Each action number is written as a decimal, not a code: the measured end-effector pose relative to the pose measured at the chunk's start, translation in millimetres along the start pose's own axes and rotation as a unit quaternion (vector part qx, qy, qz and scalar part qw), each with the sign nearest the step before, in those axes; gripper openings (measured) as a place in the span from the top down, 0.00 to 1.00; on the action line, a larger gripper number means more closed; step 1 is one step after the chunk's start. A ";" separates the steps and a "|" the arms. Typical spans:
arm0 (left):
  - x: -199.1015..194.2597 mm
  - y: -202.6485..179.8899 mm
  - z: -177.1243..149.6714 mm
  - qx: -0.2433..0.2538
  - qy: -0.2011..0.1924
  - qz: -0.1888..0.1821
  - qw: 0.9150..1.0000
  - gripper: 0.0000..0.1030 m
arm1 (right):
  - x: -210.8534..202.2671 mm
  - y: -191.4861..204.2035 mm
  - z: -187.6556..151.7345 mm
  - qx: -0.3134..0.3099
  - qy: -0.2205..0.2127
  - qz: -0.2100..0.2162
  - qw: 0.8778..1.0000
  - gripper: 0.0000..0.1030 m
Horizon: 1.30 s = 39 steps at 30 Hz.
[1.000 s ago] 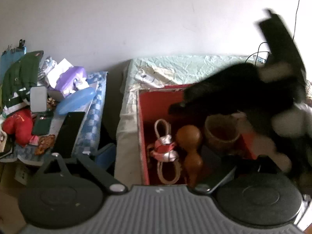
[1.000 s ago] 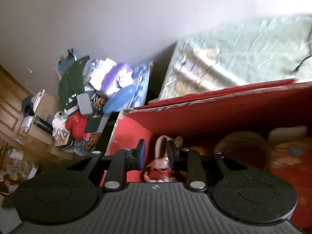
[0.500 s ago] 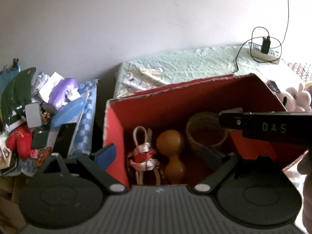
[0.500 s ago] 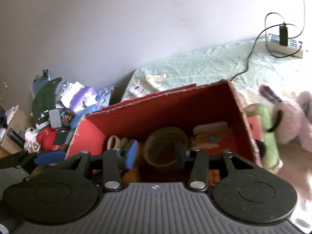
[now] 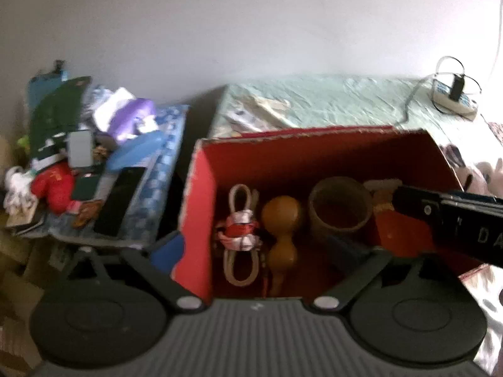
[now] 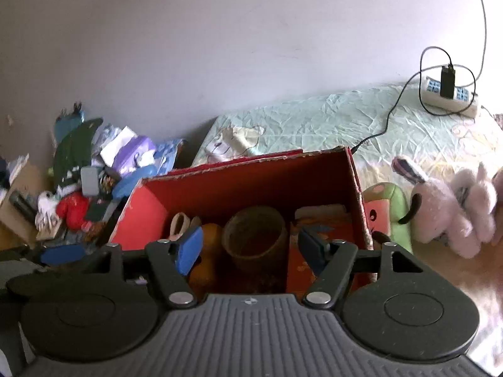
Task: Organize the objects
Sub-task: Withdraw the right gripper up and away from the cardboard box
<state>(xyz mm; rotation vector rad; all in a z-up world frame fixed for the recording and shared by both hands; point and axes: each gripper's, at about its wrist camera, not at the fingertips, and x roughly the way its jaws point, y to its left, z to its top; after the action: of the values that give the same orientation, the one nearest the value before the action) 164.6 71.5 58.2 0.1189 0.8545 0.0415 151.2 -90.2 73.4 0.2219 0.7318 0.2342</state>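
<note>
- The right gripper (image 6: 251,249) hangs above the near edge of the red cardboard box (image 6: 251,172); its jaws are opening, with nothing pinched between the blue pads (image 6: 188,248).
- The left gripper (image 5: 261,253) is also over the box, jaws opening to nearly full spread and empty; its left finger sits outside the box's left wall, the right finger inside.
- Inside the box, from left to right: a looped cord bundle tied with red-and-white ribbon (image 5: 240,235), a brown gourd (image 5: 279,223), a round woven cup (image 6: 256,235), and a flat orange printed packet (image 6: 327,220) with something pale at its far end.
- Things not yet boxed lie to the right on the bed: a green and pink plush (image 6: 388,213) touching the box's right wall and a pale pink plush rabbit (image 6: 452,213) just beyond it.
- Judged from this, the step in hand is a release and pull-back, then a swing right for a plush.
- To do it well: lift clear of the box rim before moving sideways, so the fingers do not catch the cardboard wall or tip the cup.
- Take the plush around its body with wide jaws; it should squash, so close firmly.
- Keep clear of the power strip (image 6: 449,95) and its black cable at the far right.
- Writing: white letters "DA" on the black bar (image 5: 456,226) crossing the left view; the rest is cut off. No other label is legible.
</note>
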 end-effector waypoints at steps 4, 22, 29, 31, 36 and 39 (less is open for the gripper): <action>-14.3 -6.5 -5.0 -0.024 0.013 0.008 1.000 0.02 | -19.7 -5.8 -1.5 -0.021 -0.001 -0.002 1.000 0.26; -41.0 -54.8 -65.9 -0.059 0.082 0.064 0.993 0.02 | -49.3 -35.3 -48.9 -0.011 0.085 0.049 0.995 0.25; -28.3 -54.1 -83.8 -0.067 0.168 0.074 0.981 0.02 | -50.1 -33.7 -63.3 0.004 0.129 0.055 0.990 0.22; -29.0 -50.2 -89.4 -0.076 0.182 0.064 0.978 0.02 | -49.0 -31.7 -63.9 0.011 0.144 0.058 0.988 0.22; -35.1 -43.6 -91.8 -0.072 0.194 0.061 0.977 0.02 | -50.8 -24.1 -57.0 0.012 0.149 0.054 0.987 0.22; -38.0 -39.5 -83.5 -0.068 0.191 0.053 0.978 0.02 | -54.0 -19.9 -45.6 0.012 0.143 0.050 0.988 0.22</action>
<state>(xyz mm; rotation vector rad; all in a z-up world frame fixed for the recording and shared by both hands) 76.2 36.5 27.7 0.0279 1.2250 0.2286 83.9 -119.3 69.0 0.2509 1.0093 0.3566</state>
